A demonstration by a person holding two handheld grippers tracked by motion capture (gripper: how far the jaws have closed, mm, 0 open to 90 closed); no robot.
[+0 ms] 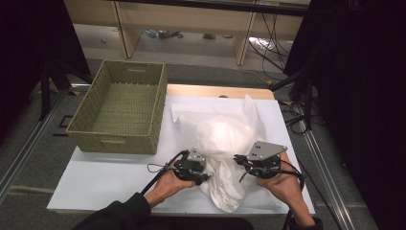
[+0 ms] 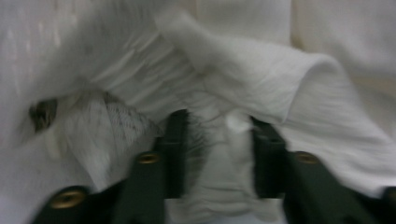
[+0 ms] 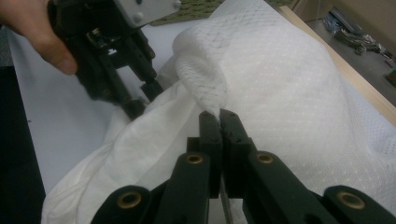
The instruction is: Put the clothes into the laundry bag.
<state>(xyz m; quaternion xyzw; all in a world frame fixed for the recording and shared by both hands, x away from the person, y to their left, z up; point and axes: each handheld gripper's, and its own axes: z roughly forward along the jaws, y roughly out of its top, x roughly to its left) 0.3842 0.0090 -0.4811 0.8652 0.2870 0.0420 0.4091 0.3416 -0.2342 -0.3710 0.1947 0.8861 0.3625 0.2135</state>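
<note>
White board covers the tabletop (image 1: 103, 179), with one woven basket (image 1: 119, 108) at ten o'clock and one white mesh laundry bag (image 1: 225, 143), apparently stuffed with white cloth, lying crumpled at centre. Two grippers work it: the right gripper (image 3: 219, 114) is clamped tight on a pinch of mesh, while the left gripper (image 2: 217, 135) stands narrowly apart with fabric bunched between its jaws, not clearly pinched. That loose left hold could slip off if the bag is lifted, letting it sag or spill its contents.

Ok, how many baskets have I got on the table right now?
1. The woven green basket sits at the table's far left corner, left of the white cloth. Its inside looks empty, and nothing else of that kind is visible on the table.
</note>
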